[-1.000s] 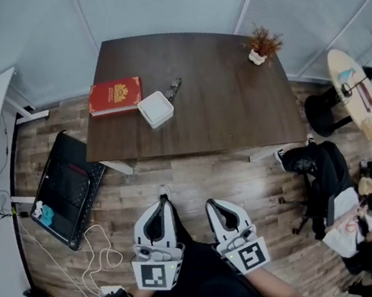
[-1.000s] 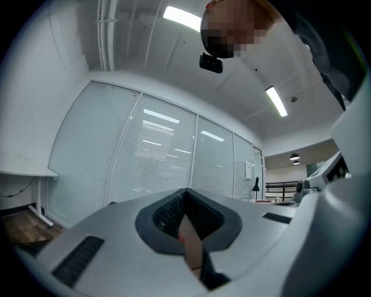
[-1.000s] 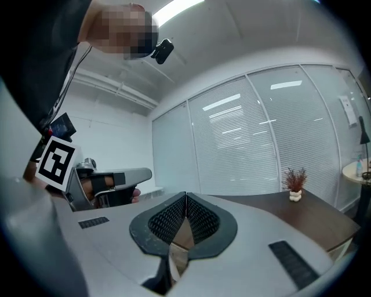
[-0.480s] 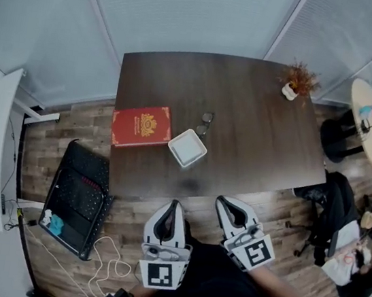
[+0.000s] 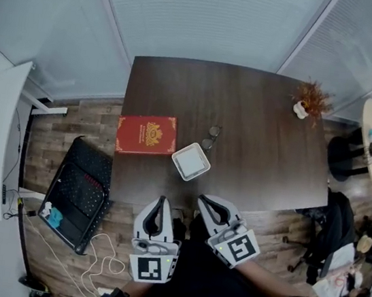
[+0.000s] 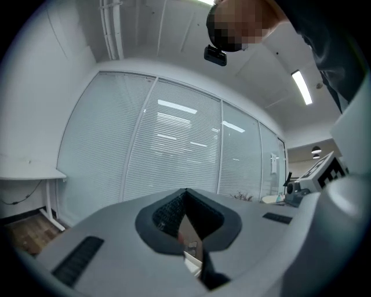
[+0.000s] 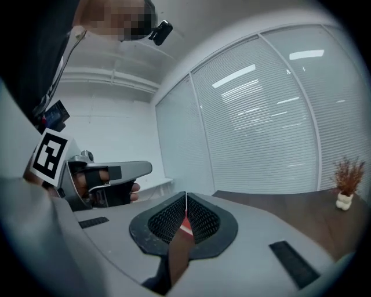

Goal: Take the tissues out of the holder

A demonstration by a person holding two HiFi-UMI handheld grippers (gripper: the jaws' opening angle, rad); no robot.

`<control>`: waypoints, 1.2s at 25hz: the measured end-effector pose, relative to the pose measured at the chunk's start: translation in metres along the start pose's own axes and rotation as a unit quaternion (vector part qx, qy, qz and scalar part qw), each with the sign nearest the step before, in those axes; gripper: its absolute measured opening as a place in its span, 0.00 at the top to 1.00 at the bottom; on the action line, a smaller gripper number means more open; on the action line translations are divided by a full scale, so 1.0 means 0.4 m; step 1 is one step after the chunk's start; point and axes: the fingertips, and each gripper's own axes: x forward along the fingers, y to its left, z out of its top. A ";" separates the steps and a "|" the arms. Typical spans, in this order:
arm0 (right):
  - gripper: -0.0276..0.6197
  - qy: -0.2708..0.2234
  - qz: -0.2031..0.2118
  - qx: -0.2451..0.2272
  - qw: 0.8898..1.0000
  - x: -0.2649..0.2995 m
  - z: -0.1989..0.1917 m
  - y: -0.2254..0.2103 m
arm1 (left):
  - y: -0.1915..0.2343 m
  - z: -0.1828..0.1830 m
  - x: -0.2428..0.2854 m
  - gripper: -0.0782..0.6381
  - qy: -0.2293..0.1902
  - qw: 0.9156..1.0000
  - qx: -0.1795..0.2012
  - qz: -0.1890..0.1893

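Office floor with wood planks, blinds wall [image 5: 211, 17] behind, dark brown table [image 5: 259, 161] in the middle.

- tissue holder [image 5: 191, 161]: white, square, flat on the table near its front edge, just right of the red book [image 5: 147, 134], apart from it. It sits turned against the table edges, one corner towards the person. Square footprint, so no clear long axis. Opening faces up. Inside reads as plain white; can't separate tissues from holder at this size.
- red book: long axis runs along the front edge. Gold emblem on the cover, lettering too small to read.
- glasses [image 5: 209, 139]: just behind the holder.
- small potted plant [image 5: 305, 105]: far right corner of the table, well apart from the holder.
- black case [image 5: 75, 191]: on the floor, left of the table.

left gripper [image 5: 161, 200]: over the floor, just short of the table edge, jaws pressed together at the tips, nothing between them.
right gripper [image 5: 206, 201]: beside it, tips at the table edge, nearer the holder, jaws also pressed together, empty.

Neither touches the holder. The only print on the grippers is the black-and-white square marker patterns.
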 end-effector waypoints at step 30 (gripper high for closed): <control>0.59 0.287 -0.010 0.023 0.957 0.322 -0.432 -0.247 | 0.147 -0.015 0.075 0.90 0.014 0.999 0.000 0.046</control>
